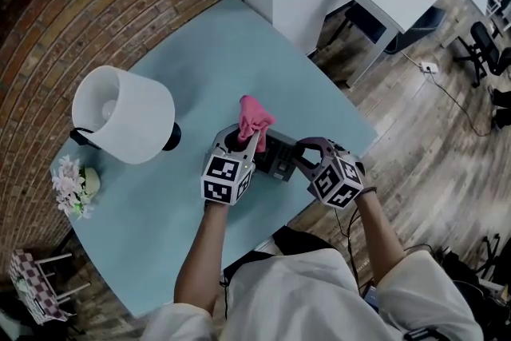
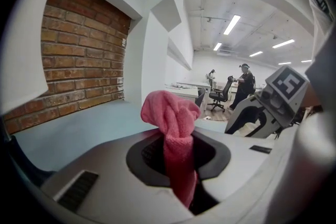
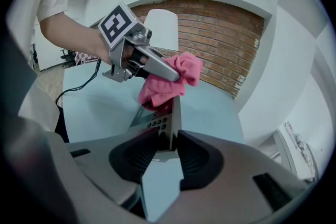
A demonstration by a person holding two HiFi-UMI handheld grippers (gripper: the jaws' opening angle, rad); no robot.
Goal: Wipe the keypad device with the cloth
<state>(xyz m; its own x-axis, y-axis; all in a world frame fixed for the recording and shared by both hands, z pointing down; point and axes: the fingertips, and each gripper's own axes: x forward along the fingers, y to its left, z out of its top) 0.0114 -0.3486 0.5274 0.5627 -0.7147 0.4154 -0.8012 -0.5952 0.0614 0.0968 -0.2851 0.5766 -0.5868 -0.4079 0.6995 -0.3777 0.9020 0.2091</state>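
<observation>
The left gripper (image 1: 247, 141), clenched on the pink cloth (image 1: 255, 116) over the keypad device (image 1: 279, 159) on the table (image 1: 200, 60), should drag it flat across the keys while the right gripper (image 1: 301, 153) pinches the device's edge steady.

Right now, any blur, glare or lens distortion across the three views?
Head view: sharp, even light, edges bowed by the wide lens, no glare on the table. Left gripper view: heavy fisheye with dark corners, pink cloth crisp, ceiling lights blown out. Right gripper view: same fisheye, keypad device in focus.
</observation>
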